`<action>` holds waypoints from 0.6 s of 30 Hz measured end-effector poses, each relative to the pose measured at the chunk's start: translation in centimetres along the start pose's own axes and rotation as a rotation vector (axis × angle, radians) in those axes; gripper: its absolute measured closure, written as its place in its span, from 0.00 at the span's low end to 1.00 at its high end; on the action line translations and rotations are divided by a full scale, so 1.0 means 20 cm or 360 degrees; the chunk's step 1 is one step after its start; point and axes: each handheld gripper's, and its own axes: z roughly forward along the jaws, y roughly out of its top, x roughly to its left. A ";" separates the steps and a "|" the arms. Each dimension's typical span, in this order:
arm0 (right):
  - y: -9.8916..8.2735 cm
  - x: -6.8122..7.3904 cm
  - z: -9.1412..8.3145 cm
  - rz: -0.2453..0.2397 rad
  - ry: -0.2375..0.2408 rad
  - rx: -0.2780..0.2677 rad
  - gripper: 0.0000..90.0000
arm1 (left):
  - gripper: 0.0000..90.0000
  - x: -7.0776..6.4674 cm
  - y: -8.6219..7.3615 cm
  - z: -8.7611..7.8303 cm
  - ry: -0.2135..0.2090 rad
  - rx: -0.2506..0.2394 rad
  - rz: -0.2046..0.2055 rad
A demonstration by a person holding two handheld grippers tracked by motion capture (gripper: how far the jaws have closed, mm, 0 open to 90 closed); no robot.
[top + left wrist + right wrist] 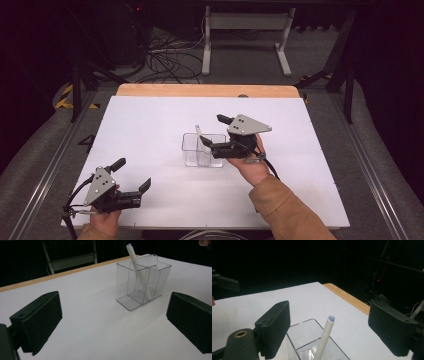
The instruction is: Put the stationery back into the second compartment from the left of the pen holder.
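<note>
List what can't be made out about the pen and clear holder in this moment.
- White pen: lower end cut off by the bottom edge in the right gripper view.
- Clear holder: its right side is hidden behind the right gripper in the high view.
- Pen markings: too small in the high view.

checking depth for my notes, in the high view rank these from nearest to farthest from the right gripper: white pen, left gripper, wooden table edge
1. white pen, standing in the clear holder just left of the right gripper.
2. wooden table edge, along the table's far side.
3. left gripper, at the near left corner.
</note>
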 end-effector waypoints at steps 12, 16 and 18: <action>-0.05 -0.06 -0.18 0.0063 -0.0020 0.0022 0.15 | 0.01 0.00 0.00 0.00 0.0004 -0.0002 0.0000; -0.07 -0.09 -0.25 0.0105 0.0018 0.0034 0.14 | 0.01 0.00 0.00 0.00 0.0002 0.0002 0.0002; -0.08 -0.09 -0.28 0.0081 0.0023 0.0039 0.14 | 0.01 0.00 0.00 0.00 0.0004 0.0005 0.0008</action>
